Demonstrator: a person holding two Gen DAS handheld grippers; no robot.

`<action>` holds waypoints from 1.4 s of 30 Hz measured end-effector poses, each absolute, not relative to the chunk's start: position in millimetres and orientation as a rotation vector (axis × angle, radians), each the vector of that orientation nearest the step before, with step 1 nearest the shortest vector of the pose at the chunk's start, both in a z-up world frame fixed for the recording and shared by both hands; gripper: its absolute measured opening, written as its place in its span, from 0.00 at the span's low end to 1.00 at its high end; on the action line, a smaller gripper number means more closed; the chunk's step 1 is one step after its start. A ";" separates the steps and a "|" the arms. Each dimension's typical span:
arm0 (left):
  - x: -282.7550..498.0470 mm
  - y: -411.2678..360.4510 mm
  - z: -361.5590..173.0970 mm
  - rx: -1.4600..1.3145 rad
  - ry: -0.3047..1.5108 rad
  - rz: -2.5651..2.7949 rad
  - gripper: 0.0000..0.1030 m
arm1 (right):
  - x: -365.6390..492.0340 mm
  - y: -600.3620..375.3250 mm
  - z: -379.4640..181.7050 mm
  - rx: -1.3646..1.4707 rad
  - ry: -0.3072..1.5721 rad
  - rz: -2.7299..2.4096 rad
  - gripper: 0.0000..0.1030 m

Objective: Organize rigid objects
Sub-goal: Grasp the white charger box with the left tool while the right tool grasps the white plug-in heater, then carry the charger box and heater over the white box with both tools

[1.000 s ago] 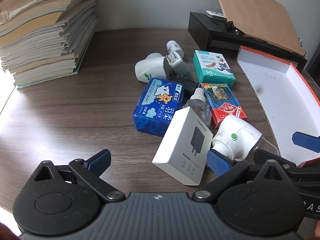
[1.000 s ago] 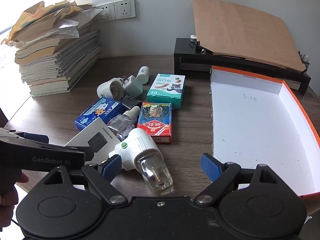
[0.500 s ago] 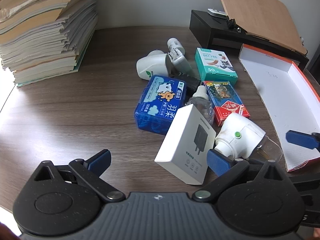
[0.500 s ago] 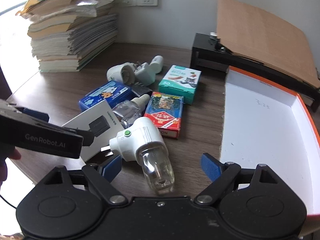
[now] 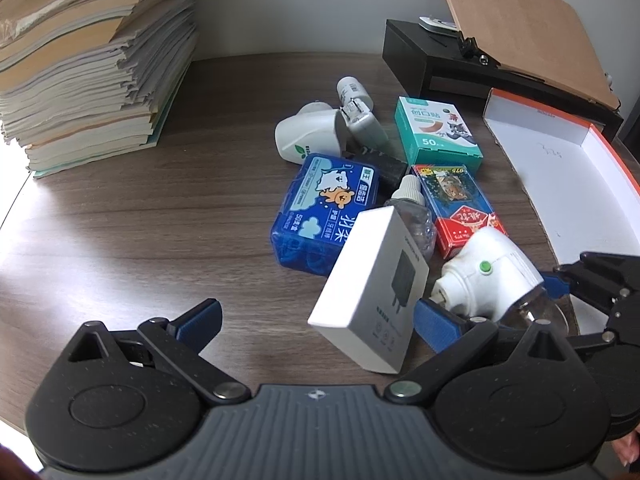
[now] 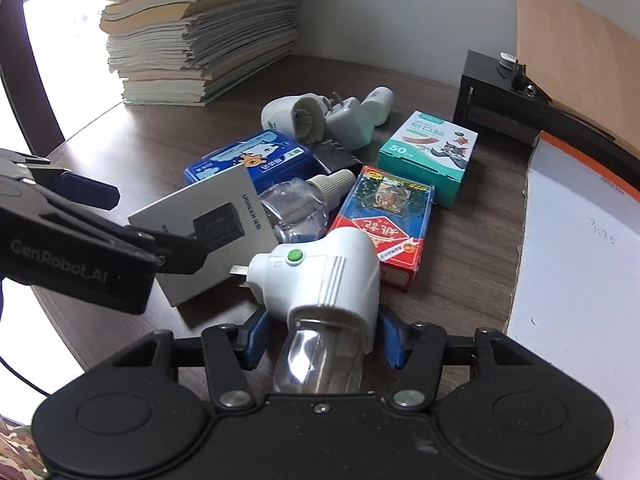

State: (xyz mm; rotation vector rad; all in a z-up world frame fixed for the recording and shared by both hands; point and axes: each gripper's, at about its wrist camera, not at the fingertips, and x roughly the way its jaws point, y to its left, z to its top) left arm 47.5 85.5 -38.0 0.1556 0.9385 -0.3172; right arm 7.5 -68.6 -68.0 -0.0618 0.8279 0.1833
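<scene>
- Your right gripper (image 6: pixel 320 340) had dropped forward and down over the white plug-in vaporizer (image 6: pixel 324 276) since a second earlier, when it hung back from the pile with its jaws spread wide.
- Its jaws were closing, with the vaporizer between them: the blue pads sat just beside the white body on either side (whether they already pressed on it, you could not tell from the right wrist view).
- That meant, by my reading, that the first pick was under way and the orange-rimmed box (image 6: pixel 576 264) to the right was the likely place to put it; nothing lay in it yet.
- Your left gripper (image 5: pixel 316 320) had not shifted; its jaws stood wide and empty, hovering over the white charger box (image 5: pixel 368 292).
- The vaporizer lay on its side on the desk (image 5: pixel 140 220), at the near edge of the pile, touching the red card pack (image 6: pixel 384 224) and just beside the charger box.
- It had a hard white shell with a green button, plug prongs pointing left, and a clear bottle screwed into its near end.
</scene>
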 end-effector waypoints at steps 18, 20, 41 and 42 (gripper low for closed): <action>60.2 55.0 -55.3 0.118 0.981 -0.446 0.27 | -15.6 -107.9 -49.0 0.038 0.811 0.063 0.65; 59.7 53.7 -54.3 0.108 0.984 -0.445 0.26 | -15.8 -109.7 -46.1 0.042 0.807 0.061 0.65; 48.0 -9.0 7.6 0.072 0.843 -0.483 0.26 | -35.6 -175.4 11.7 0.139 0.675 -0.098 0.65; 48.6 -16.1 9.3 0.071 0.837 -0.490 0.26 | -37.7 -182.9 13.2 0.148 0.671 -0.116 0.65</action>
